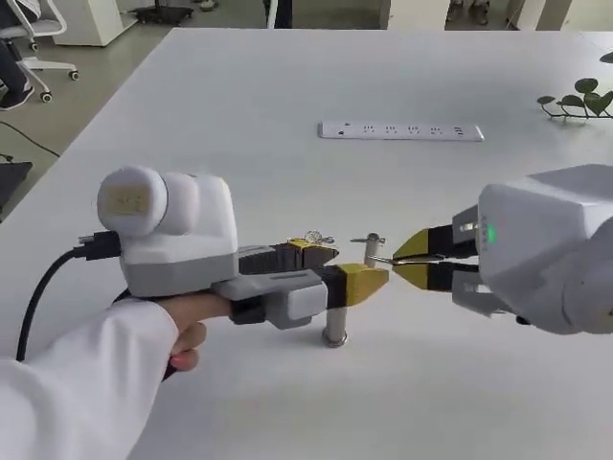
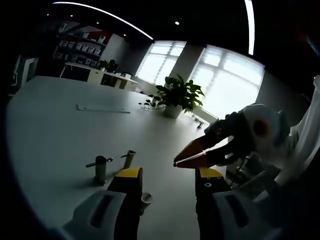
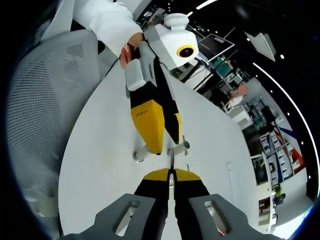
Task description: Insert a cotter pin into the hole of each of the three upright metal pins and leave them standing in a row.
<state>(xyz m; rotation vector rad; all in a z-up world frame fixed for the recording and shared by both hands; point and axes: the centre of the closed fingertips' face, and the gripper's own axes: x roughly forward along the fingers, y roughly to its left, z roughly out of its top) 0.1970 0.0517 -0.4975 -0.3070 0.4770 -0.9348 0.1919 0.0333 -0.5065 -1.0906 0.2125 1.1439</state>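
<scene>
Head view: the left gripper [image 1: 356,265] is straddling one upright metal pin [image 1: 334,335], jaws spread, on the worktop [image 1: 287,96], well apart from its far edge. The right gripper [image 1: 407,261] is pinching the cotter pin [image 1: 381,259].

Left gripper view: that metal pin is standing just beside one jaw, axis vertical. It is looking stiff but probably tippy, so steady its shank low. A second pin [image 2: 101,167] and third pin [image 2: 129,159] are standing beyond.

Right gripper view: the cotter pin is lying level, long axis along the jaws, tip pointing toward the left gripper. I'm judging it light, springy wire, best held by its rear end.
</scene>
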